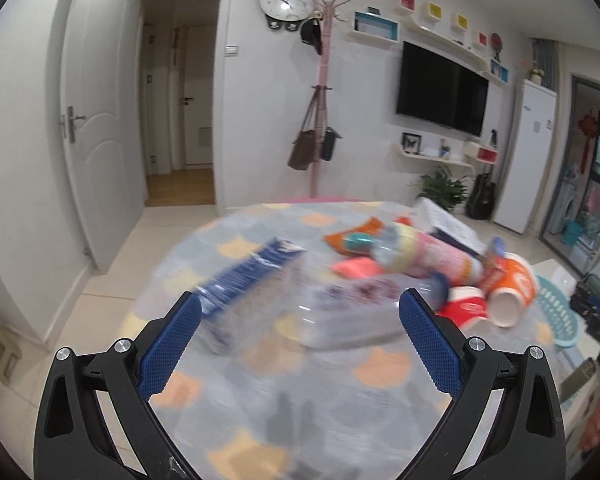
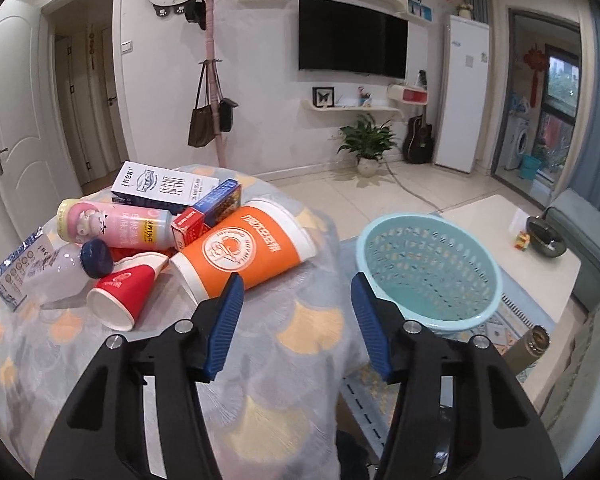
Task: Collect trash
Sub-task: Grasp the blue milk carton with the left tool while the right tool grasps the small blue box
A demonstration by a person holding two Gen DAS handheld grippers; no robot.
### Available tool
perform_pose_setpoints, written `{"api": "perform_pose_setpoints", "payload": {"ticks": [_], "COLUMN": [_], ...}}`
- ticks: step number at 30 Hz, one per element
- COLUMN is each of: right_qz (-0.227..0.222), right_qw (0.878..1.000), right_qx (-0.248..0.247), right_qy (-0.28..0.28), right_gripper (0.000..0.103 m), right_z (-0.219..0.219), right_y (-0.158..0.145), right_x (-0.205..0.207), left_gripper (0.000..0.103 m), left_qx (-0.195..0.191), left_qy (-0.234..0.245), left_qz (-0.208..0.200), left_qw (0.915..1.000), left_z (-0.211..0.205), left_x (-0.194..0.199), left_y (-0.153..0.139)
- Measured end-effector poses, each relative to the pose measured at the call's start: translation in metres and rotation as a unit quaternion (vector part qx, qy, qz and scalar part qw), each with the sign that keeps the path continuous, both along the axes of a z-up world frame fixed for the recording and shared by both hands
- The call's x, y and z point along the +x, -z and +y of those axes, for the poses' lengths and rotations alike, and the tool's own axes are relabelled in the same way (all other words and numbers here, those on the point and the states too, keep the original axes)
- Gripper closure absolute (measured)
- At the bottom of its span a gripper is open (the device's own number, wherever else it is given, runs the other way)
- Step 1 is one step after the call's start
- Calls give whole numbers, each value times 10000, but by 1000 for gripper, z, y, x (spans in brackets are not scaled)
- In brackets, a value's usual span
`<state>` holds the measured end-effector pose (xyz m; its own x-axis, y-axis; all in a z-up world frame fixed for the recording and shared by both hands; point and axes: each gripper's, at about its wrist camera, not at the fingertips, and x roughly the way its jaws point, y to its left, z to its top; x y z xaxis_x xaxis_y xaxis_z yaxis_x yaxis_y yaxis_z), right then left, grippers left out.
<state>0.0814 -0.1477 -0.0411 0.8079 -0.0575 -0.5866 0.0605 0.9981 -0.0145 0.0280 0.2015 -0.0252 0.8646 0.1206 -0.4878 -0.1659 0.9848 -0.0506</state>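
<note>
Round table [image 2: 292,344], patterned cloth, litter heaped; teal basket [image 2: 432,264] beside; both grippers [image 1: 300,308] [image 2: 296,300] spread, seemingly empty.

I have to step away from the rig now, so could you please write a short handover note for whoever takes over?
Left gripper: open, holding nothing, aimed at the blurred trash on the table.
Right gripper: open, nothing between its fingers, beside the orange cup.
On the table: orange cup, red cup, pink bottle, white bottle, white carton, small red and blue box.
Basket: beside the table, looks empty.
Done: nothing collected yet. Left: everything.
</note>
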Motion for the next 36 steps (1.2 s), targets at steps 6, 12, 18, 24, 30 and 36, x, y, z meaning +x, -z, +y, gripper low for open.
{"api": "perform_pose_setpoints", "payload": {"ticks": [6, 12, 18, 24, 30, 36], "right_qz": [94, 162, 670, 1123, 1565, 1721], "right_qw": [9996, 9980, 9934, 9881, 9841, 9823], "right_qx": [278, 501, 790, 974, 831, 734], "right_qy": [-50, -347, -488, -383, -117, -18], "right_gripper": [51, 50, 50, 50, 53, 62], "right_z": [6, 26, 42, 55, 65, 69], "right_y": [-6, -22, -18, -8, 6, 15], "right_x": [22, 53, 98, 130, 153, 167], "left_gripper": [7, 12, 18, 27, 43, 56], "left_qx": [245, 330, 226, 279, 248, 91], "left_qy": [48, 345, 611, 826, 1063, 1206], "left_qz": [404, 948, 1293, 1550, 1764, 1849], "left_qw": [9989, 9944, 9895, 9841, 9782, 9753], "left_z": [49, 69, 76, 75, 71, 66], "left_x": [36, 68, 89, 105, 120, 127], "left_y": [2, 17, 30, 36, 44, 51]}}
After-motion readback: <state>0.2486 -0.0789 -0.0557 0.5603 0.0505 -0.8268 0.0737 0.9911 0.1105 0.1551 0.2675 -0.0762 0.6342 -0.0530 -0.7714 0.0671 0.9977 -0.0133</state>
